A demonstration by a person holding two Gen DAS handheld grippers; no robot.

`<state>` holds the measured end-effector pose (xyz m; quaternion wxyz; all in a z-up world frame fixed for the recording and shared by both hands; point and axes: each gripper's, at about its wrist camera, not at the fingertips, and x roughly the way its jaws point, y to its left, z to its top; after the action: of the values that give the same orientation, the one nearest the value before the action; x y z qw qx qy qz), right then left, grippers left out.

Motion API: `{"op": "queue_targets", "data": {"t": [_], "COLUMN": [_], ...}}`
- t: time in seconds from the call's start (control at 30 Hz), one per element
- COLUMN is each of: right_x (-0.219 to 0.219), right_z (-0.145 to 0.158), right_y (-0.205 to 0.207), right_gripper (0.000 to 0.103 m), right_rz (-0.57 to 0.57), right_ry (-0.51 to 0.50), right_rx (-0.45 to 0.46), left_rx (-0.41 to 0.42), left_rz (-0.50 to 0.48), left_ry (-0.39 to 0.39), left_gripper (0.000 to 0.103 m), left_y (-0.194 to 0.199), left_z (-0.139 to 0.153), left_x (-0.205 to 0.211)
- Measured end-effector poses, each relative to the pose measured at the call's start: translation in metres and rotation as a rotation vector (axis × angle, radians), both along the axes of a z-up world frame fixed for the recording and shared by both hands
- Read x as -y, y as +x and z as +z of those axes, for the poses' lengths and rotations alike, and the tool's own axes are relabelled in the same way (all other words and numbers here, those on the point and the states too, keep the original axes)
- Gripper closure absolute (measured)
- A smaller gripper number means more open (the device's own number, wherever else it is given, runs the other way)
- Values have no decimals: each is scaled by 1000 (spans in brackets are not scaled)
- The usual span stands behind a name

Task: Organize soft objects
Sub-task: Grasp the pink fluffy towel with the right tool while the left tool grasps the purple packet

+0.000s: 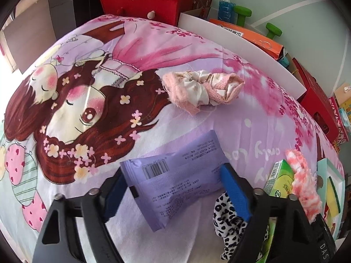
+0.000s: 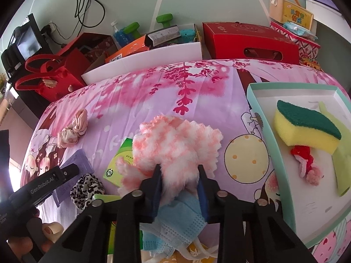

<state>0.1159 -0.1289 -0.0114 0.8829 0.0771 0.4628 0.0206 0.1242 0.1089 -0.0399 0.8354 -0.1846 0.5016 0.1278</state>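
- The right claw is clamped on a fluffy pink-and-white cloth lying on the cartoon bedsheet, beside a green box
- The left claw straddles a purple packet, its blue pads at the packet's edges; I can't tell if they press
- A sponge sits in the teal tray

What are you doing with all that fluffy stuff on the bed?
A person is tidying soft things with a gripper in each hand. The right gripper is squeezed onto a fluffy pink-and-white cloth, above a blue face mask. The left gripper sits around a purple packet, with its jaws at the packet's two ends. A sponge already lies in the teal-edged tray. A leopard-print scrunchie and a pink scrunchie wait on the bedspread.
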Motion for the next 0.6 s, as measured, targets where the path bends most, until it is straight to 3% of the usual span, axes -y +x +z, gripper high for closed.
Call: {"op": "queue_targets", "data": {"t": [0.13,0.3,0.43,0.6], "right_x": [0,3,5,9], "right_z": [1,5,12,23], "right_y": [-1,-2,-5,-10], "right_gripper": [85,89,90,90], "right_rz": [-4,-9,-17,-32], "right_ry": [-8,-11,-4,-1], "right_rx": [8,22,52,93], "left_rx": [15,39,59,80], "left_rz": [6,15,17,17], "left_ry": [4,-10,-31,-45], "left_gripper": [42,52,65,71], "left_y": [-1,-3,-6,-8], "left_z": [2,6,11,17], "left_x": [-1,-4,-5,-6]}}
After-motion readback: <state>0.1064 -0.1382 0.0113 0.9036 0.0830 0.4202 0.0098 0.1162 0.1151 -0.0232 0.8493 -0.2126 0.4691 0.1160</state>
